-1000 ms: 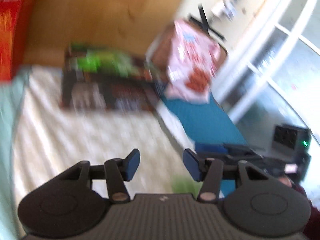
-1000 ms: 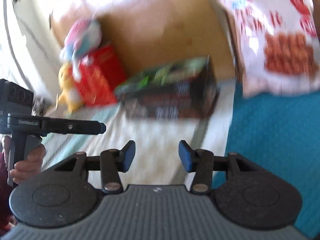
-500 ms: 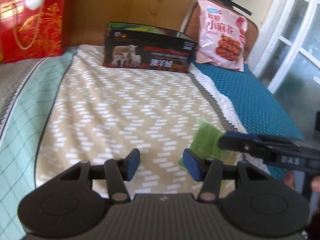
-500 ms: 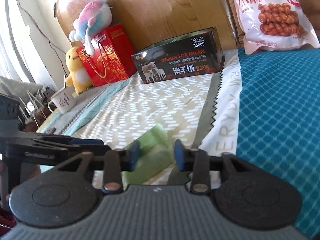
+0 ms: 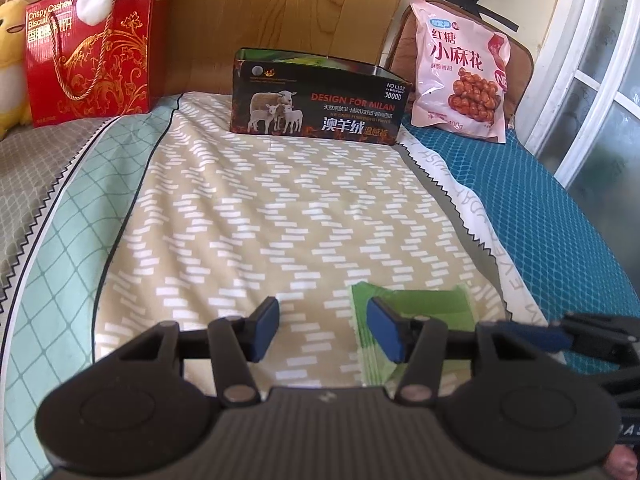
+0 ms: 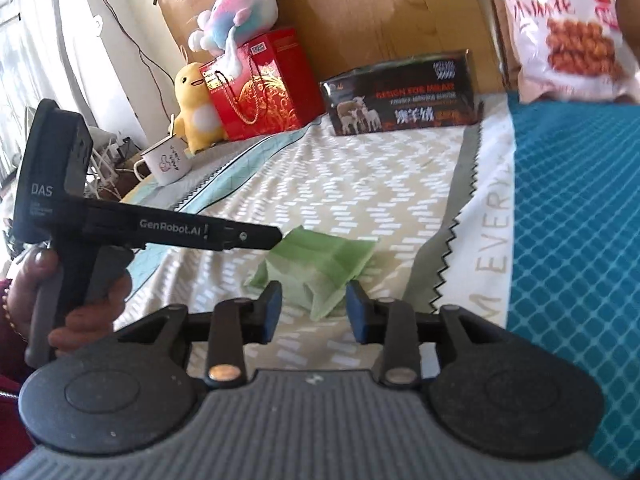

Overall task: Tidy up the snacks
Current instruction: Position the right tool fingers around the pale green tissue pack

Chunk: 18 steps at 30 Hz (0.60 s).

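Beside the green packet (image 6: 320, 264), both grippers have moved closer, fingers spread wide, gripping nothing.

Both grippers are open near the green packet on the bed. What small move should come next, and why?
Probably ease the right gripper forward and shut it on the green packet. Its open jaws already frame the packet's near corner, while the left gripper is open with only its right finger over the packet, which lies flat on the patterned blanket.
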{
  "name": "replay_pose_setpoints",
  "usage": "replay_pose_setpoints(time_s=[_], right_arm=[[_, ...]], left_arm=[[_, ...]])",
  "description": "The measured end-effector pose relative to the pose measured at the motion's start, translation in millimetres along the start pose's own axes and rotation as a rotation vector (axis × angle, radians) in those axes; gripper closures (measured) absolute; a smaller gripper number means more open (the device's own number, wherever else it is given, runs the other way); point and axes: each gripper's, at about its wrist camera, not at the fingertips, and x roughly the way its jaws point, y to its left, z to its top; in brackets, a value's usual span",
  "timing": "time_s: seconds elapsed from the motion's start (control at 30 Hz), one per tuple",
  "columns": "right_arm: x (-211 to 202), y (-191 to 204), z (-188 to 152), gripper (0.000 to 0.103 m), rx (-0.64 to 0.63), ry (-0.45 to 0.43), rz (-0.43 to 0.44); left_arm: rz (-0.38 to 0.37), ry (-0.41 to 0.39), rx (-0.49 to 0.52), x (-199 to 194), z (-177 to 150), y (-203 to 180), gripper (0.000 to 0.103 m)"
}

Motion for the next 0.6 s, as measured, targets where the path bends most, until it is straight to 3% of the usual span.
replay_pose_setpoints(time_s=[0.07,0.33,0.6], right_arm=[[-0.6,3.0,-0.1,0.052,-0.029,-0.015,-0.017],[7.8,7.6,-3.9,0.051,-0.107,-0.013,-0.057],[12.1,14.6,-3.7,0.051,-0.183,-0.008,-0.095]], left_arm=[[0.004,-0.001,0.002,0.1,-0.2,-0.5,0.052],[0.007,-0.003,0.022,1.5,1.8,0.2,0.049],[-0.242,-0.003,-0.033,-11.8,2.7,21.1,0.045]])
